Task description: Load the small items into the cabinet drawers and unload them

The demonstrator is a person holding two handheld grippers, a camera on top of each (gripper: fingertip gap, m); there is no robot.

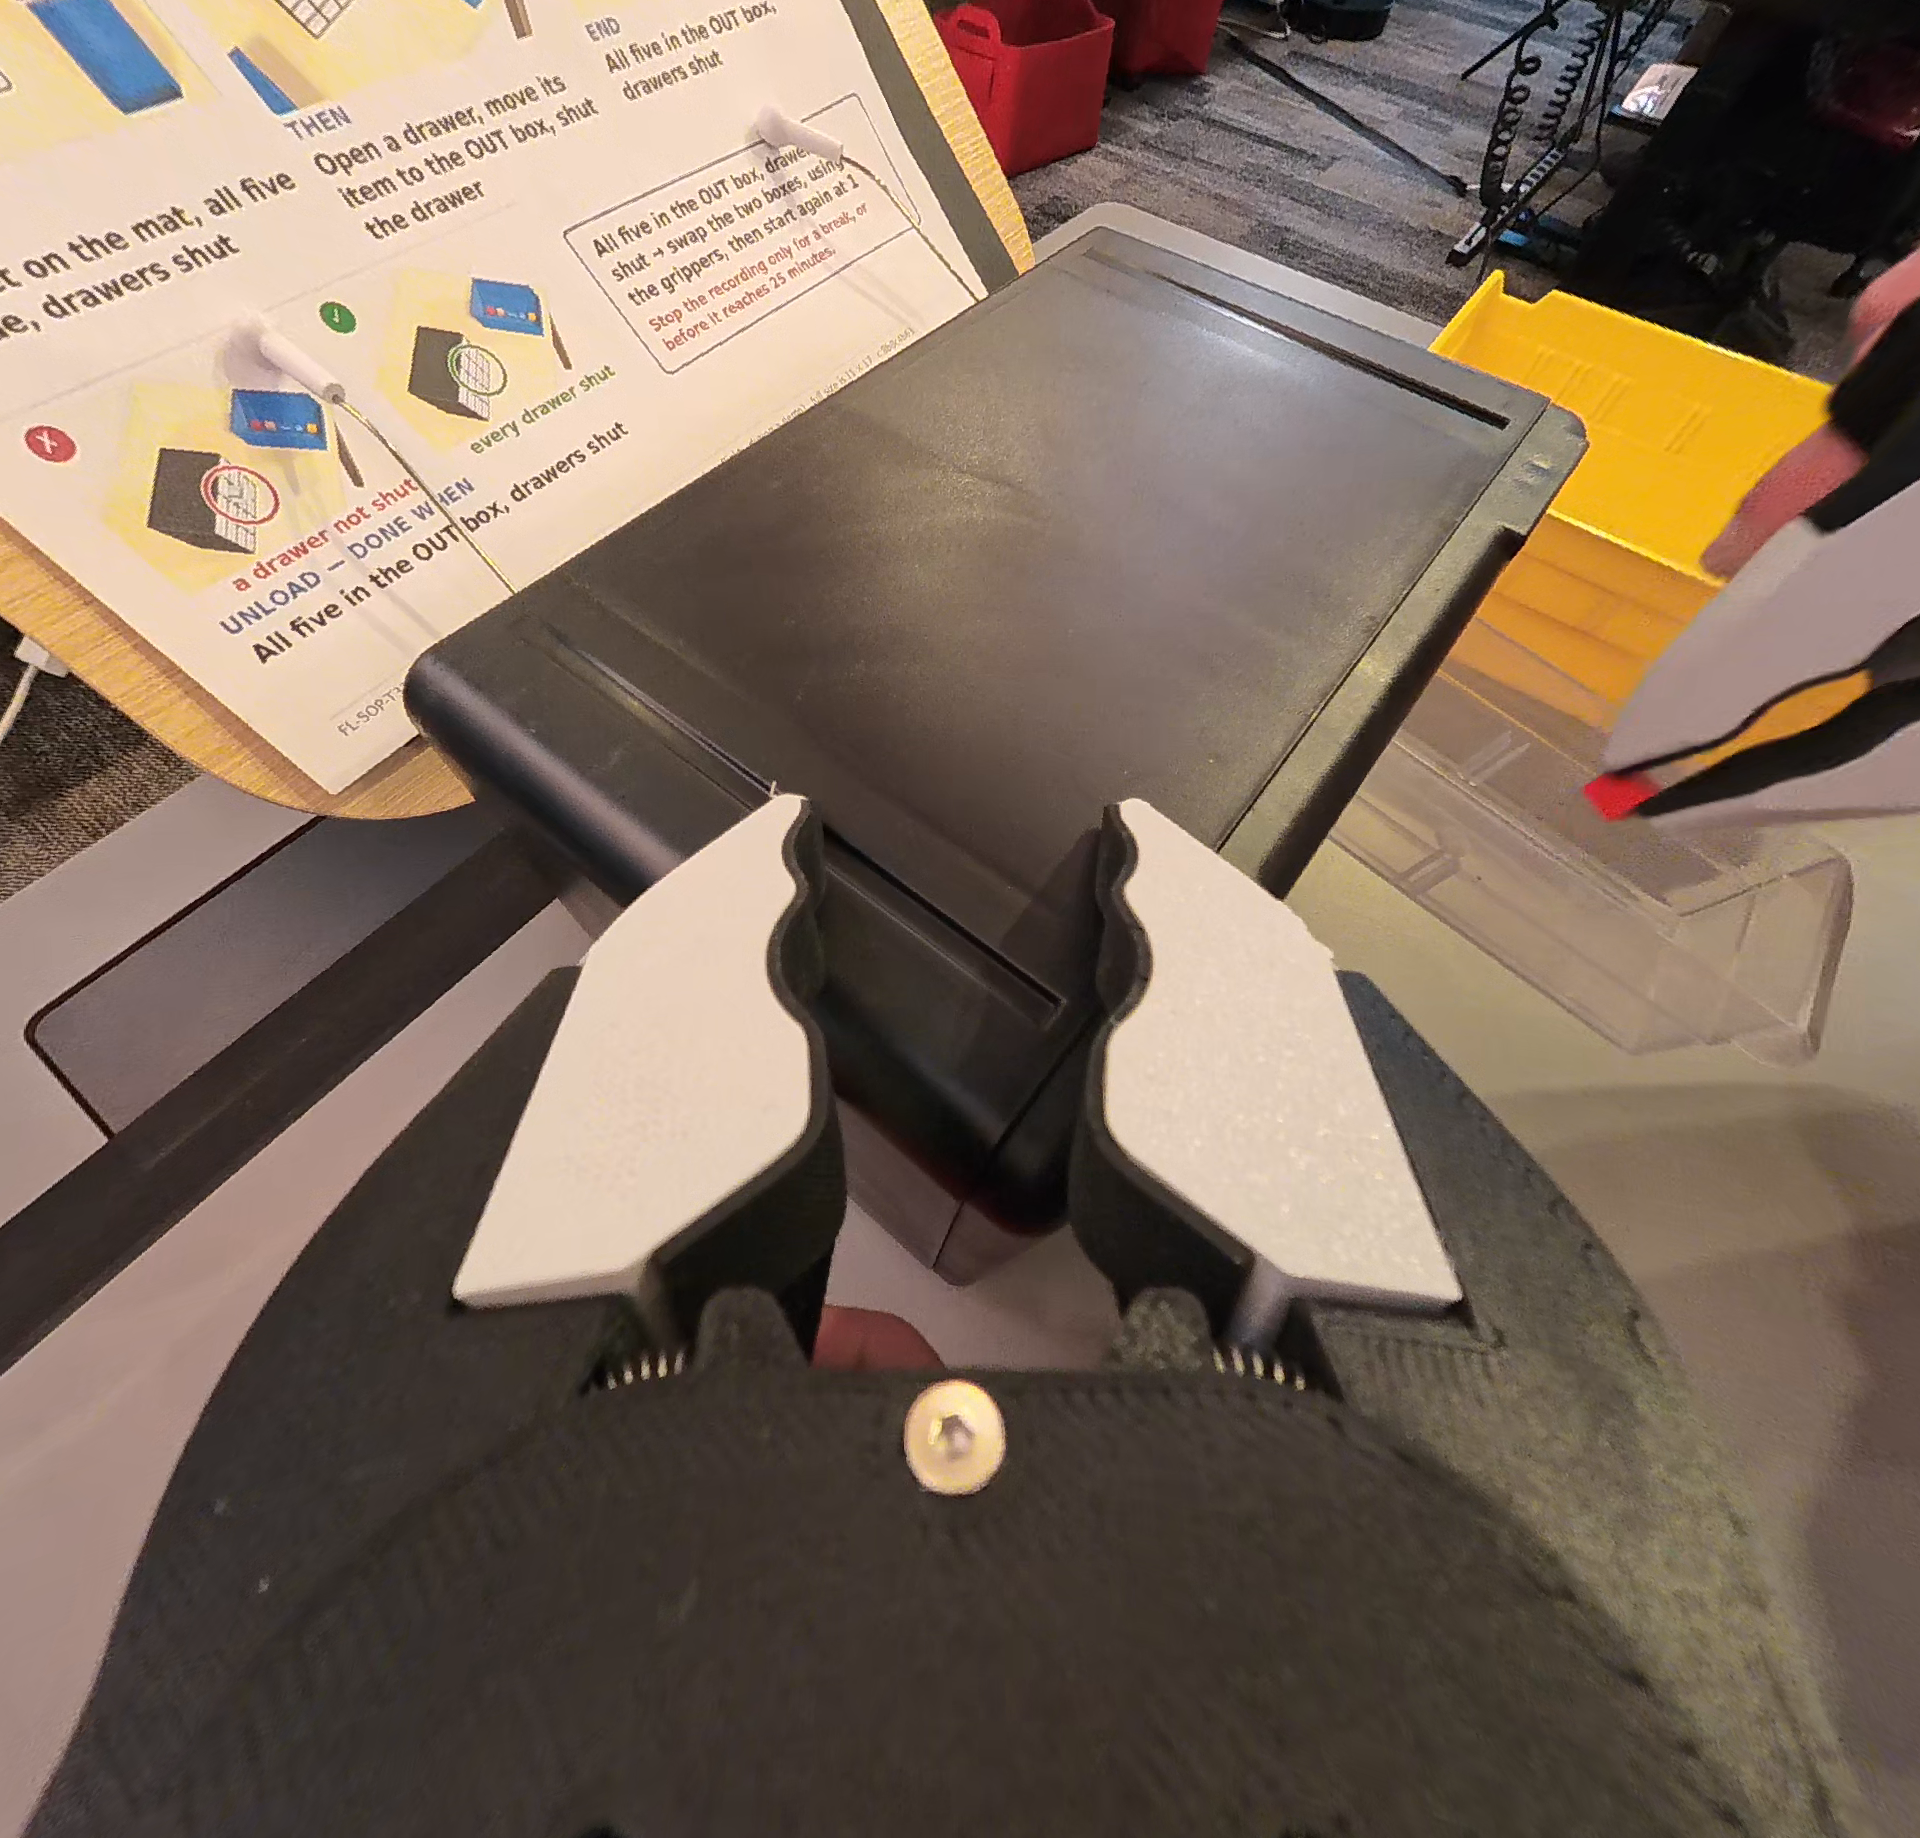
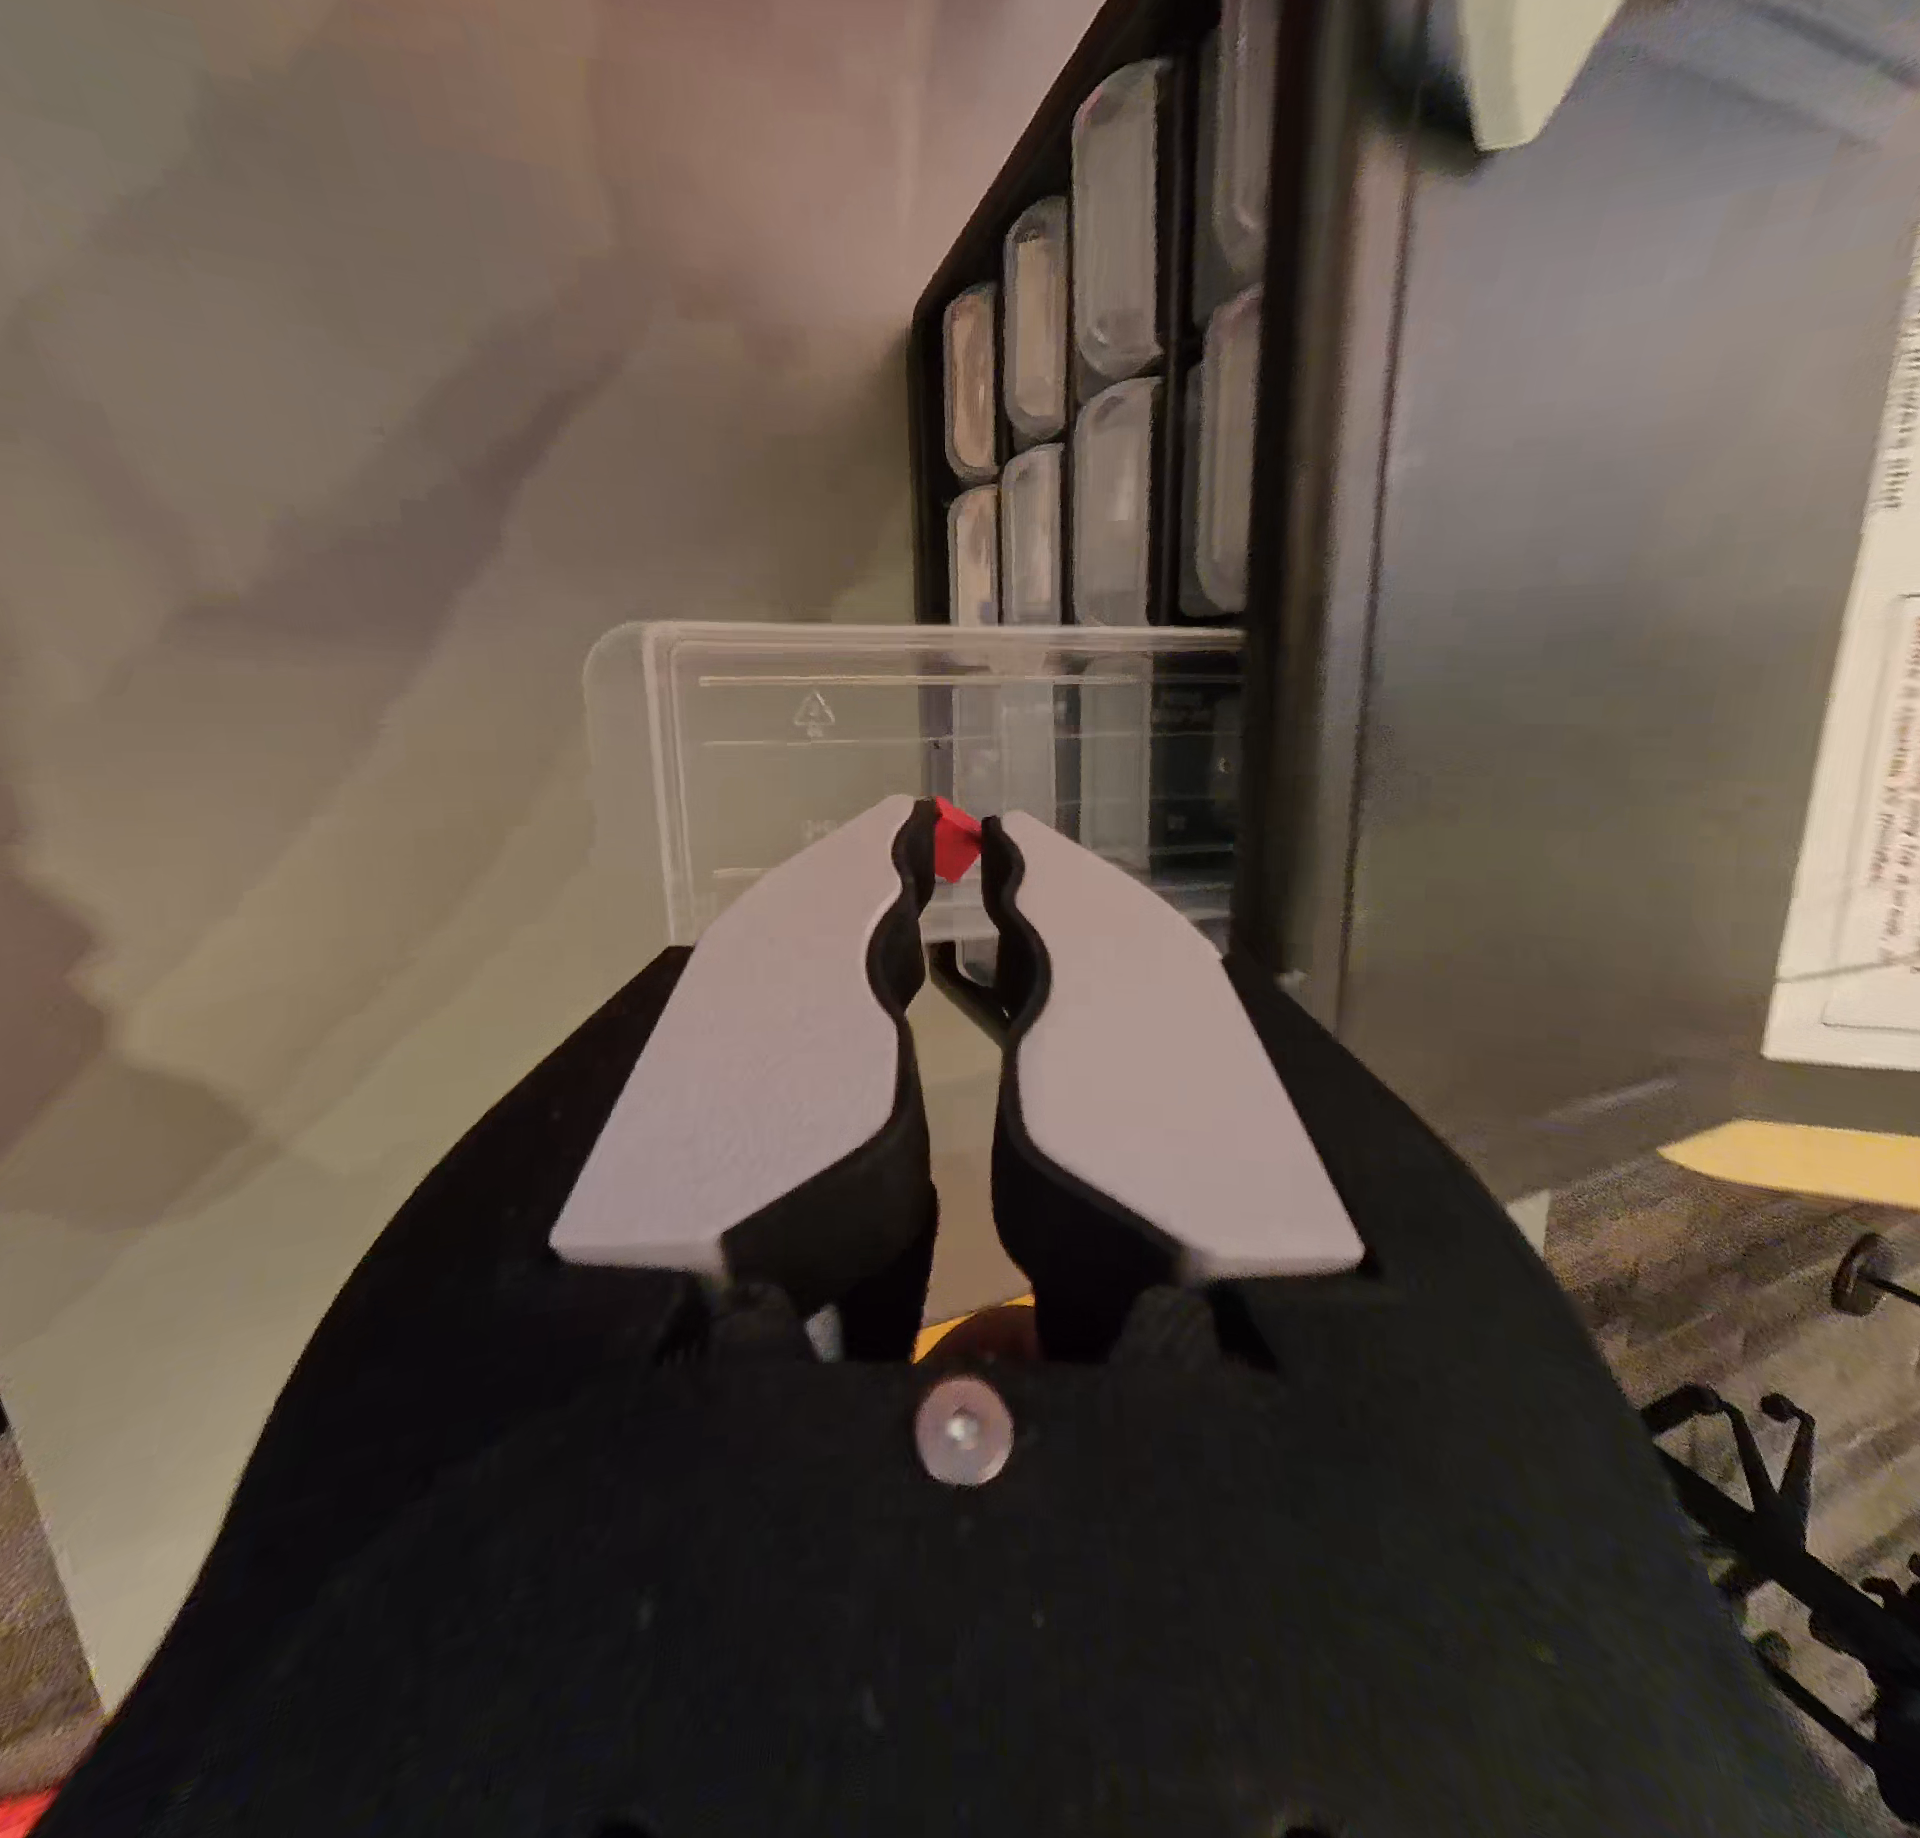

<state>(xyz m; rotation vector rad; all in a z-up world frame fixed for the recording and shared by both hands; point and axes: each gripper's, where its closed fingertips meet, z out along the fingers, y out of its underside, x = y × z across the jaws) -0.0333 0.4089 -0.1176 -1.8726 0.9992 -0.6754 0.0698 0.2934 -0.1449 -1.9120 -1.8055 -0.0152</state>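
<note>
Only your right wrist view shows the cabinet's (image 2: 1340, 541) drawer fronts — right gripper (image 2: 951, 832) pinches a small red block (image 2: 953, 850) before the clear pulled-out drawer (image 2: 790, 749); left gripper (image 1: 956, 827) gapes empty over the matte black top.

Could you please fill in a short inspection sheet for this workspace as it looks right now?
Surface: pale grey-green mat, bare where visible.
Job's things: black cabinet with one clear drawer pulled out, the visible others shut; small red item pinched at the right gripper's tips; yellow bin behind the cabinet.
Clutter: nothing seen on the mat.
Grippers: left gripper with jaws apart over the cabinet's top near edge, holding nothing; right gripper shut on the red item in front of the open drawer.
Cables: thin wire across the instruction board; dark cords on the floor.
Surroundings: red bins on the carpet.
</note>
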